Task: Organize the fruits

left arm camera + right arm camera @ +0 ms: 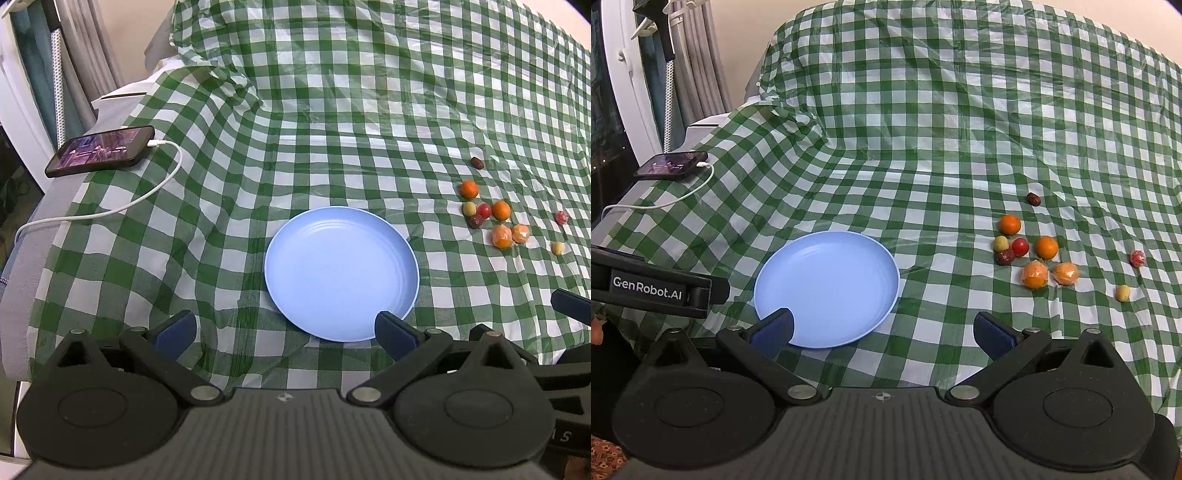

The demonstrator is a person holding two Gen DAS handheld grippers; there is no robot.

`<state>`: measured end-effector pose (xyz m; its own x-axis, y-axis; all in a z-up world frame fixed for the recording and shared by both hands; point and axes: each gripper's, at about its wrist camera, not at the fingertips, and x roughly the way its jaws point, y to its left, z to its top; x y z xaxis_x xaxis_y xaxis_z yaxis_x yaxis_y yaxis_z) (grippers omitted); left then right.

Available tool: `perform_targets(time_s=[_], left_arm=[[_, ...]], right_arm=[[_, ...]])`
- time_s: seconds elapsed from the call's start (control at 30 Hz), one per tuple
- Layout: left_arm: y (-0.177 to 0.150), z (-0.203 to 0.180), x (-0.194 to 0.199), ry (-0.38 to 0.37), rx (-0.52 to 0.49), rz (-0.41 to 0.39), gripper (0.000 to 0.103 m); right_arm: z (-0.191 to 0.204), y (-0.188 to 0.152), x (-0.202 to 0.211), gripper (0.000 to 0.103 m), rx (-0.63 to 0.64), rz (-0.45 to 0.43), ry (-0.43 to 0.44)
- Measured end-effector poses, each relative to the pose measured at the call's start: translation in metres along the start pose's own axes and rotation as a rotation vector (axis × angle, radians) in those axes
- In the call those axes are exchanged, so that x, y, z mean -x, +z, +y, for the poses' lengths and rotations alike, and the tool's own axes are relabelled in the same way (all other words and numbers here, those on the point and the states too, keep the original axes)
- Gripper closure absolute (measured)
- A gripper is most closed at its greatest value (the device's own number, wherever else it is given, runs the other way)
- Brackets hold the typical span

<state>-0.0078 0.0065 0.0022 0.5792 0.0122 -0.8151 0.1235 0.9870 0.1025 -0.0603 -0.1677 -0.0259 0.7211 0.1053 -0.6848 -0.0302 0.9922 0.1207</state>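
Right now we hold both tools low at the bottom of each frame, and nothing is in them: the left gripper [284, 330] has its jaws spread wide, and so does the right gripper [882, 330]. The blue plate [827, 288] lies bare at centre, while the fruits [1030, 254] sit scattered at the right of the right wrist view, well apart from it.

We judge these pieces small, light and round, so they will likely roll if nudged. Two oranges [1049, 275] seem wrapped in clear film, which may be slippery; the red tomato [1020, 246] looks soft, so a gentle squeeze across its middle suits best. It touches its neighbours, so the lone yellow fruit [1123, 292] at lower right offers freer access.

The checked cloth [923, 166] is wrinkled and rises behind. A phone [670, 165] and cable [665, 201] lie upper left, clear of our path.
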Motion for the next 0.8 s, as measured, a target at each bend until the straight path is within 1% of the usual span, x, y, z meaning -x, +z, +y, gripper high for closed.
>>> perform_targets(time_s=[0.8], left_arm=[[-0.0029,-0.0034,-0.0029,0.008,-0.018,0.013,0.0]], right_arm=[[0.0023,-0.0039,-0.0028,0.0,-0.011,0.014,0.005]])
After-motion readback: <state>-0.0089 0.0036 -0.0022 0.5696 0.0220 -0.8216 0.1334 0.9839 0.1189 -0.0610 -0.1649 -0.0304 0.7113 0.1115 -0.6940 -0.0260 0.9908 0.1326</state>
